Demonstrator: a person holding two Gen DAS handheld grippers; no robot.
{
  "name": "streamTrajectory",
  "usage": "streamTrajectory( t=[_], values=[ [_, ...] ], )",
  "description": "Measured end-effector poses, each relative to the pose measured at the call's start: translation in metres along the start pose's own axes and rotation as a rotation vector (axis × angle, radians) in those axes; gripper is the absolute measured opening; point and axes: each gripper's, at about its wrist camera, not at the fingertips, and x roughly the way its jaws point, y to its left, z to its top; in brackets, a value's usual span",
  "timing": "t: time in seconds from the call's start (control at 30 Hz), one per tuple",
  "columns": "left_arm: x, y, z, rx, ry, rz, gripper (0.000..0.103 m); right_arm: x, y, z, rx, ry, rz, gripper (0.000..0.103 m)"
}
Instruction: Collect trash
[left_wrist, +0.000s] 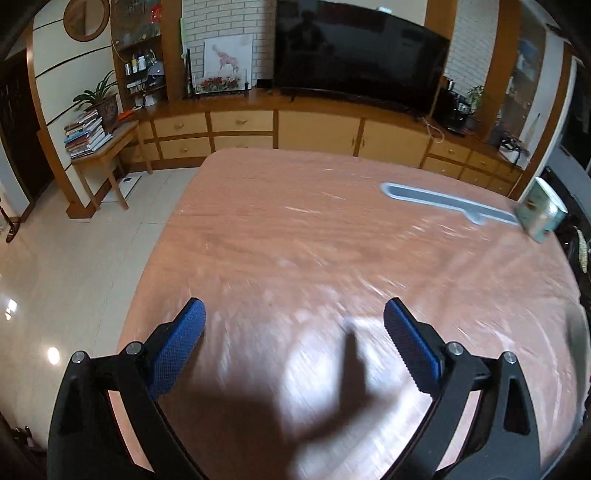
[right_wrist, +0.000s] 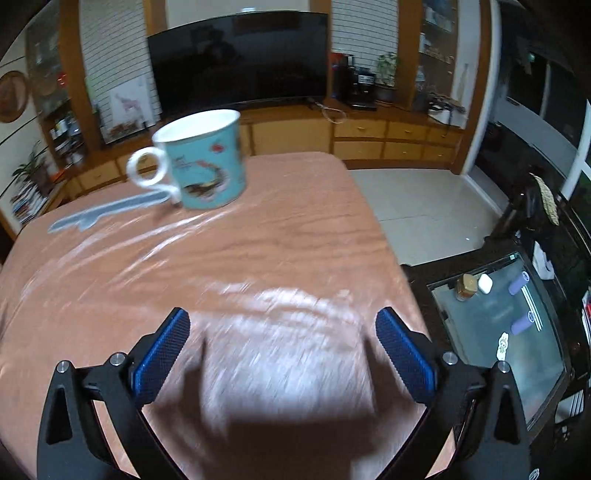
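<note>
My left gripper stands wide open above the reddish wooden table, with nothing between its blue pads. My right gripper is also wide open over the same table, empty. A teal mug with a white handle stands upright at the far side; in the left wrist view the mug sits at the far right edge. Beside it lies a flat grey plastic tool, also seen as the long grey tool in the left wrist view. No loose trash shows on the tabletop. The near tabletop is motion-blurred.
A wooden cabinet with a large dark TV lines the back wall. A side table with stacked books and a plant stands at the left. To the right of the table, a lower dark glass-topped table holds small items. Pale tiled floor surrounds the table.
</note>
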Motion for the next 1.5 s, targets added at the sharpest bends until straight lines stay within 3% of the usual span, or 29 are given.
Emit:
streamTrajectory(
  t=[0.23,0.4,0.53,1.5],
  values=[
    [0.032,0.017,0.013,-0.022,0.030,-0.002,0.098,0.035,-0.016,0.008,0.053,0.069,-0.018,0.099],
    [0.039,0.009,0.012,0.016,0.052,0.029,0.098,0.042,-0.017,0.010,0.029,0.091,-0.057,0.099],
    [0.042,0.005,0.014,0.028,0.065,0.045,0.101,0.040,-0.014,0.009,0.030,0.092,-0.056,0.099],
    [0.047,0.014,0.017,0.018,0.069,0.042,0.102,0.040,-0.014,0.010,0.030,0.092,-0.055,0.099]
  ],
)
